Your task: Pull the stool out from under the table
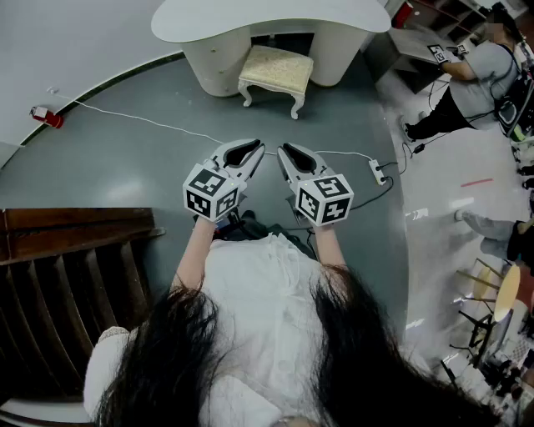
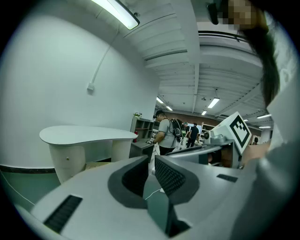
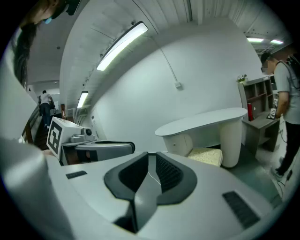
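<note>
Both claws are closed with nothing between them. Left claw and right claw hang side by side over the grey floor, tips pointing away from me. Well beyond them, at the far middle, the stool stands partly tucked under the white table, with its cream seat and two front legs showing on the near side. Neither claw touches it. I see a white cable crossing the floor between claws and stool, reaching a power strip on the right. At far right stands a person.
</note>
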